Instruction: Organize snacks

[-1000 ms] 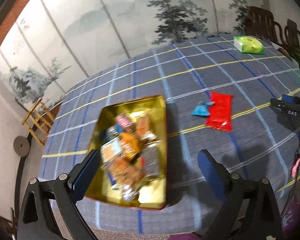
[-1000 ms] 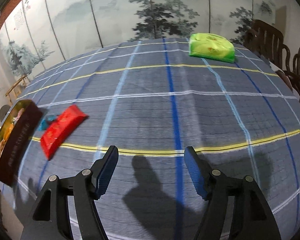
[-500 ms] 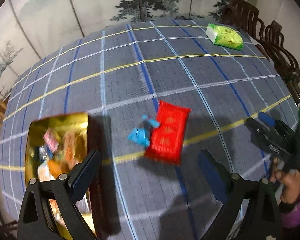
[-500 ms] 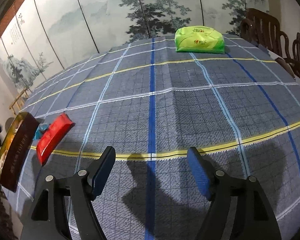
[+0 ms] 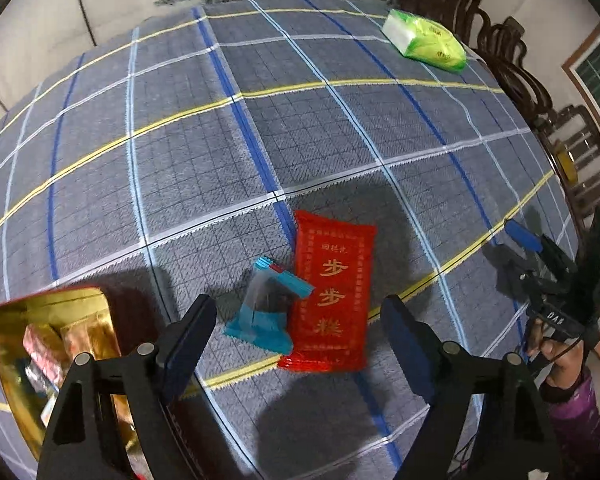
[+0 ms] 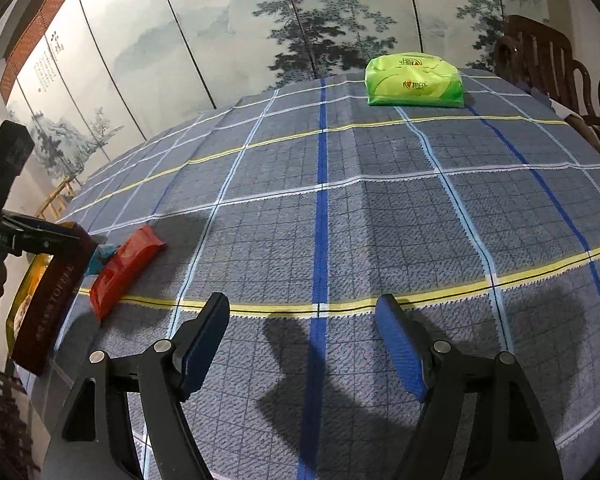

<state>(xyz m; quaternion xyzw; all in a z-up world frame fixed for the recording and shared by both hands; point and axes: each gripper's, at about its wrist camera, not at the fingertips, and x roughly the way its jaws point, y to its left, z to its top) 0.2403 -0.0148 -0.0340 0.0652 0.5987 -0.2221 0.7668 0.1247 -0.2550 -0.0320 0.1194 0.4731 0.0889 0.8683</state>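
— Hovering low in the left wrist view, the left hand-held gripper (image 5: 296, 328) has its dark blue pads spread wide with nothing pressed between them; its jaws have just been closing a little, yet no pad touches a packet. Am I right that this is the reach for the next snack?

— That's my reading. Just beyond the fingertips, in the lower middle of the frame, lies the flat red foil packet with gold characters (image 5: 332, 292), and touching its left edge is the small clear sweet wrapper with crimped light-blue ends (image 5: 266, 312). Both rest flat on the blue-grey checked cloth of the bench (image 5: 204, 168).

— And where should they go?

— Likely into the open gold-lined tin with dark red walls (image 5: 8, 344) at the lower left edge, already holding several wrapped sweets. The next move calls for lowering the pads astride one packet, probably the small wrapper, without nudging the red one.

— What about the other side?

— The right hand-held gripper (image 6: 304, 344) hangs over bare cloth, jaws also well apart and empty; they have been opening slightly. At the upper right lies a green plastic tissue pack (image 5: 424, 38), well apart from the snacks.

— How will the small one handle?

— Thin and crinkly, I'd guess; it may slip.
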